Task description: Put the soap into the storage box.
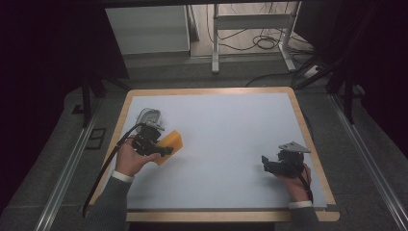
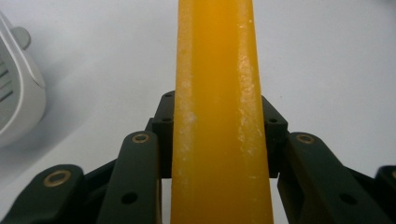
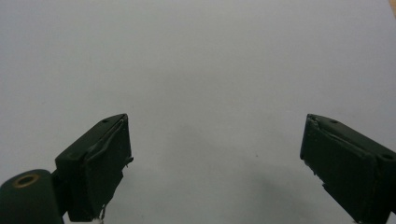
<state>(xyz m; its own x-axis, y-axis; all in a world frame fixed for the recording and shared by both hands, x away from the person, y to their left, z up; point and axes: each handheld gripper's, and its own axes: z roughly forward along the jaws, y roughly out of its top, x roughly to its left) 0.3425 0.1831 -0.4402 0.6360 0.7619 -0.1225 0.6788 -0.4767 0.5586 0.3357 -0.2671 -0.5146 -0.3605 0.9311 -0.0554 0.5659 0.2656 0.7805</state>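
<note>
An orange-yellow flat block (image 1: 171,143) is held on edge at the left of the white table mat (image 1: 226,144). My left gripper (image 1: 161,150) is shut on the block (image 2: 217,116), both jaws pressed to its flat sides. A white and grey device (image 1: 149,117) lies just behind that gripper, and its rounded body (image 2: 16,98) sits at the left of the left gripper view. My right gripper (image 1: 265,162) rests at the right side of the mat, open (image 3: 215,154), with bare mat between its jaws.
The mat lies on a wooden-edged table (image 1: 308,130). Beyond the far edge stand a white cabinet (image 1: 146,29), a metal table frame (image 1: 250,29) and loose cables (image 1: 262,41) on the floor. Metal rails (image 1: 67,163) run along both sides.
</note>
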